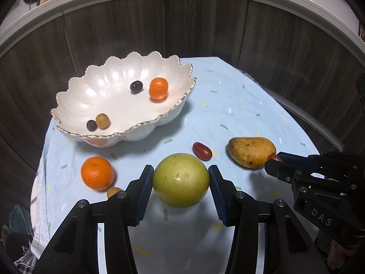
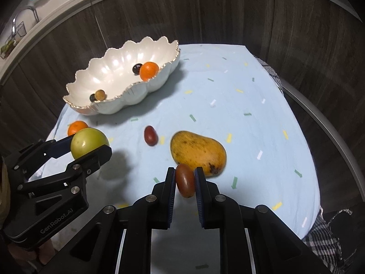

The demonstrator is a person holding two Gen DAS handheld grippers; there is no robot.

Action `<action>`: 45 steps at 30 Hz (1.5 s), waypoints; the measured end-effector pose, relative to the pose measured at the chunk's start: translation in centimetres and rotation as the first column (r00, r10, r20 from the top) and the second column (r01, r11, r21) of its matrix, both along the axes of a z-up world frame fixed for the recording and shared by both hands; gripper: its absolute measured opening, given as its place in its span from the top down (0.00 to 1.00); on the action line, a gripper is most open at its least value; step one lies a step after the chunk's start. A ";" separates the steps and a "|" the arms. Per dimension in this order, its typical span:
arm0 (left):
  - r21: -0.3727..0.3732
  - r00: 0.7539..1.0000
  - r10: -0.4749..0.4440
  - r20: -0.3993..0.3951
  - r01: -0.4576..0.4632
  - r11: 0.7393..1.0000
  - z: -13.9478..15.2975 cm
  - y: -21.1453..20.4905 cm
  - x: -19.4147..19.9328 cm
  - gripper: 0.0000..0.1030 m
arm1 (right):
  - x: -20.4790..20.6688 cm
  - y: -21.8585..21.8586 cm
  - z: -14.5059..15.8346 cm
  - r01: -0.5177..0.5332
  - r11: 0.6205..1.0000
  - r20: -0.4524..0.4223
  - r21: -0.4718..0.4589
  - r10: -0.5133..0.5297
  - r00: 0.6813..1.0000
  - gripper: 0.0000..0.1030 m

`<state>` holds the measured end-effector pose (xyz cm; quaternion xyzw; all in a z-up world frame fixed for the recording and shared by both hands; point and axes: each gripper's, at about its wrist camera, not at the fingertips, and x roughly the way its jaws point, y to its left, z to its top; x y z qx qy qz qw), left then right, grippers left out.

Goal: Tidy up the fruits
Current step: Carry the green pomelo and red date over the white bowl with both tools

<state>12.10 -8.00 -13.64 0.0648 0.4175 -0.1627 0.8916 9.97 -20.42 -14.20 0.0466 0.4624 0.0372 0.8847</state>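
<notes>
Four in bowl: tangerine, three small fruits.
Left hand-held gripper: clamping green fruit.
Right hand-held gripper: clamping red date.
Left on table: mango, orange, another date, small yellow fruit.

Cloth-covered table with bowl, mango, orange

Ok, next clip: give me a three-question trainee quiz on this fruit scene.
1. True or false: the left gripper holds a green fruit.
2. How many fruits lie in the bowl?
3. What does the right gripper hold? A) mango B) red fruit C) orange

Key:
1. True.
2. Four: an orange, two dark ones and a brown one.
3. B, the red fruit; the mango lies on the cloth.
</notes>
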 end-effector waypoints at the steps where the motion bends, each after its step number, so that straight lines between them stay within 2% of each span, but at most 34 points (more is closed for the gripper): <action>1: -0.002 1.000 0.004 0.003 -0.004 1.000 0.2 0.2 0.0 0.53 | 0.1 0.1 0.2 -0.001 1.000 0.003 0.000 0.001 1.000 0.83; 19: -0.040 0.992 0.111 0.062 -0.109 0.993 4.2 4.3 2.6 0.53 | 3.7 3.3 4.8 -0.060 0.998 0.094 0.022 0.058 0.994 0.83; 31: -0.055 0.985 0.154 0.081 -0.150 0.987 5.3 6.2 5.0 0.53 | 6.7 5.2 7.0 -0.095 0.995 0.139 0.010 0.093 0.986 0.82; 45: -0.071 0.982 0.175 0.071 -0.170 0.983 6.1 7.5 8.0 0.53 | 9.8 6.7 8.1 -0.118 0.993 0.145 0.005 0.116 0.983 0.83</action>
